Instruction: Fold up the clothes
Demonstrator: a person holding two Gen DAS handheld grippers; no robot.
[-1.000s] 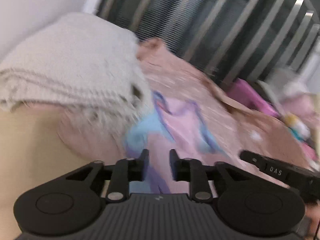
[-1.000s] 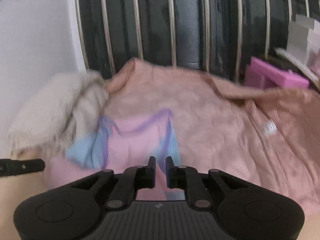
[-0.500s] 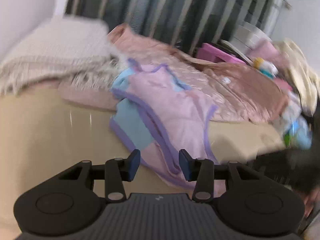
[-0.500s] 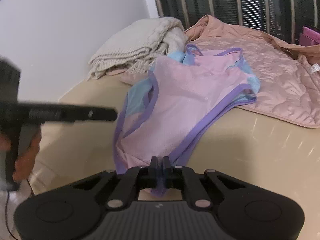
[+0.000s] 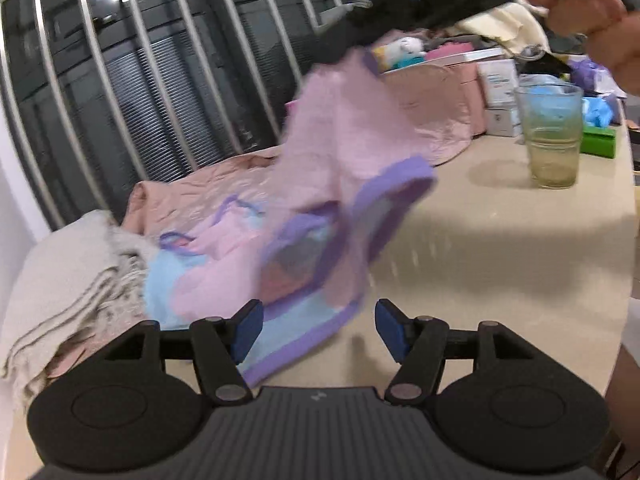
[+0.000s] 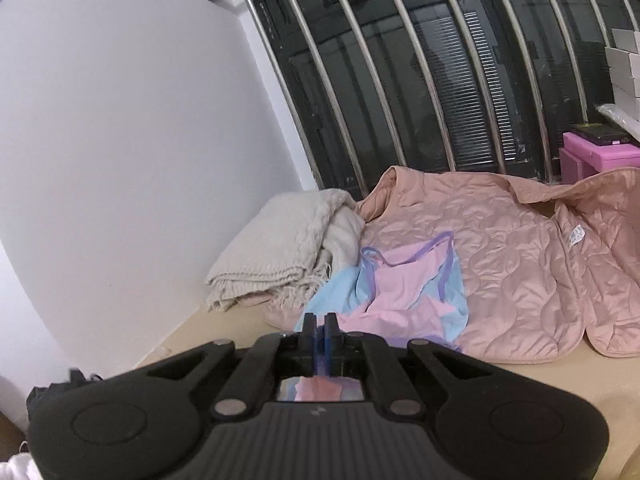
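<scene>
You are in a home, at a beige table (image 5: 500, 240) pushed against a white wall (image 6: 120, 120) and a barred window (image 6: 440, 80), dark outside. Clothes lie across the far side: a quilted pink jacket (image 6: 520, 272), a folded cream knit (image 6: 280, 256) to its left by the wall, a pink and blue top (image 6: 404, 292) nearer you. At the right end you have household clutter: a glass (image 5: 552, 136), small boxes (image 5: 498, 96), a green pack (image 5: 598, 142), a pink box (image 6: 596, 156) by the window.
</scene>
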